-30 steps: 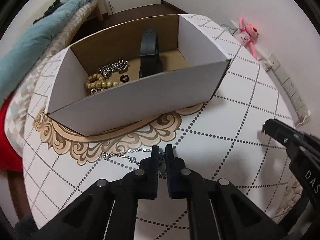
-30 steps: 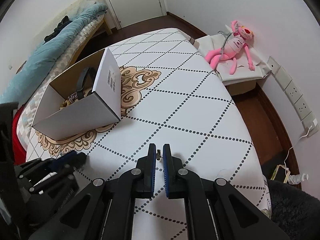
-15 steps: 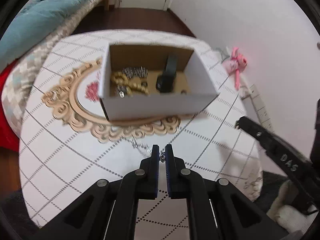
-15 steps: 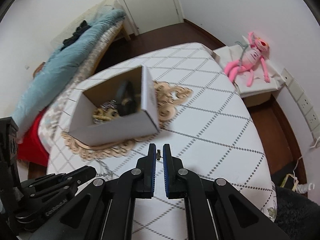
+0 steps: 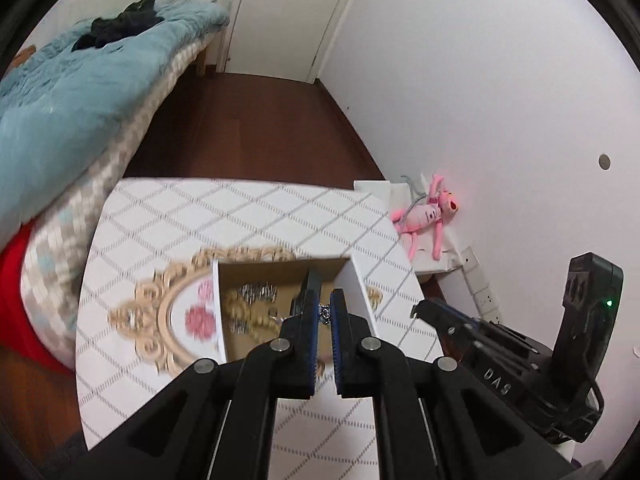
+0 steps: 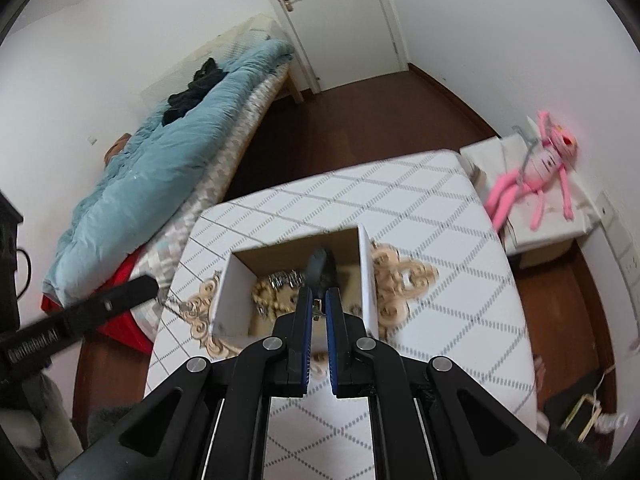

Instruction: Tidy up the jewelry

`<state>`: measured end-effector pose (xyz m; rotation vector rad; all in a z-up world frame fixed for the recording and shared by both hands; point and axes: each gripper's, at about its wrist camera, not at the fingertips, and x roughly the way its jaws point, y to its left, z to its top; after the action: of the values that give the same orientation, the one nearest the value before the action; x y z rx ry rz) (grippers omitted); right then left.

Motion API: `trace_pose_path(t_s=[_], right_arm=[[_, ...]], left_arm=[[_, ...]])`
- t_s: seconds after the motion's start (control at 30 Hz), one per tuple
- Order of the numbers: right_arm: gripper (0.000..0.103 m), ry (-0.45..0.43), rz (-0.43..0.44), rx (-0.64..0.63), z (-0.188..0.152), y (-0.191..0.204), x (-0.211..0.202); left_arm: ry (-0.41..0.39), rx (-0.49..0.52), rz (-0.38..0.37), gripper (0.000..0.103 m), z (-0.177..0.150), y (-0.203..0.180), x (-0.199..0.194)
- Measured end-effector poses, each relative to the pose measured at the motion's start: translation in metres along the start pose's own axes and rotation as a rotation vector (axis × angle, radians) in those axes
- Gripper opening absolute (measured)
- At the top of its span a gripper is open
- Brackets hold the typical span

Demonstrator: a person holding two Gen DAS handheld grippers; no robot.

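My left gripper (image 5: 324, 300) is shut on a thin silver chain (image 5: 325, 315). In the right wrist view a short length of the chain (image 6: 172, 304) dangles from the left gripper (image 6: 154, 285). My right gripper (image 6: 319, 298) is shut on a small brass-coloured piece (image 6: 317, 309). Both hang high over the white cardboard box (image 5: 356, 280) (image 6: 366, 272). Inside the box lie a gold bead bracelet (image 6: 268, 292), another silver chain (image 6: 286, 280) and a black band (image 6: 320, 264). The right gripper (image 5: 416, 312) shows at the right of the left wrist view.
The box stands on a table with a white diamond-patterned cloth (image 5: 240, 216) (image 6: 440, 208) and a gold ornament print. A bed with a teal blanket (image 6: 160, 152) runs along the left. A pink plush toy (image 6: 536, 172) lies on a low white stand by the right wall.
Both grippers have risen well above the table and stayed shut. The silver chain has come up off the cloth with the left gripper. The box now sits right beyond both pairs of fingertips.
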<state>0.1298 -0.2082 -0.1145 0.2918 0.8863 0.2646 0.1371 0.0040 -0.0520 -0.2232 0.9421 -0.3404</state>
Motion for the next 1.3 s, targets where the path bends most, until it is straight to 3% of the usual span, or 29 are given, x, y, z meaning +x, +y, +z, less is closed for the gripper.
trace_pose_path(t_s=[0.2, 0.37, 0.47, 0.53, 0.67, 0.7, 0.77, 0.8, 0.83, 0.93, 1.0, 1.07, 1.17, 1.3], right_arm=[[0.007, 0.08, 0.019, -0.023, 0.034, 0.002, 0.034], [0.007, 0.182, 0.009, -0.039, 0.049, -0.002, 0.075], [0.007, 0.247, -0.012, -0.07, 0.053, 0.0, 0.095], [0.008, 0.292, -0.024, -0.068, 0.054, -0.001, 0.107], [0.014, 0.32, -0.083, -0.096, 0.058, -0.001, 0.117], [0.017, 0.316, -0.094, -0.096, 0.059, -0.001, 0.116], [0.033, 0.306, -0.112, -0.098, 0.06, -0.002, 0.115], [0.035, 0.305, -0.11, -0.093, 0.06, -0.004, 0.114], [0.035, 0.302, -0.121, -0.092, 0.06, -0.004, 0.114], [0.036, 0.284, -0.156, -0.102, 0.057, -0.006, 0.109], [0.045, 0.275, -0.183, -0.115, 0.054, -0.005, 0.107], [0.066, 0.265, -0.222, -0.136, 0.047, -0.003, 0.104], [0.085, 0.263, -0.262, -0.16, 0.036, -0.002, 0.1], [0.102, 0.275, -0.3, -0.174, 0.019, -0.002, 0.098]], left_arm=[[0.046, 0.04, 0.025, 0.004, 0.033, 0.002, 0.034], [0.125, 0.047, 0.04, 0.004, 0.04, 0.007, 0.067], [0.203, 0.02, 0.108, 0.009, 0.04, 0.013, 0.086], [0.238, 0.02, 0.197, 0.009, 0.038, 0.02, 0.096], [0.247, 0.015, 0.285, 0.01, 0.033, 0.035, 0.103], [0.244, 0.012, 0.3, 0.016, 0.032, 0.038, 0.103], [0.234, 0.012, 0.333, 0.042, 0.03, 0.043, 0.1], [0.217, 0.006, 0.345, 0.063, 0.027, 0.046, 0.097], [0.204, 0.003, 0.353, 0.071, 0.025, 0.047, 0.094], [0.182, 0.002, 0.378, 0.072, 0.018, 0.049, 0.09], [0.171, 0.004, 0.391, 0.081, 0.012, 0.05, 0.088], [0.167, 0.007, 0.402, 0.09, 0.004, 0.051, 0.088], [0.178, -0.003, 0.418, 0.1, -0.008, 0.054, 0.09], [0.206, -0.019, 0.438, 0.103, -0.024, 0.057, 0.092]])
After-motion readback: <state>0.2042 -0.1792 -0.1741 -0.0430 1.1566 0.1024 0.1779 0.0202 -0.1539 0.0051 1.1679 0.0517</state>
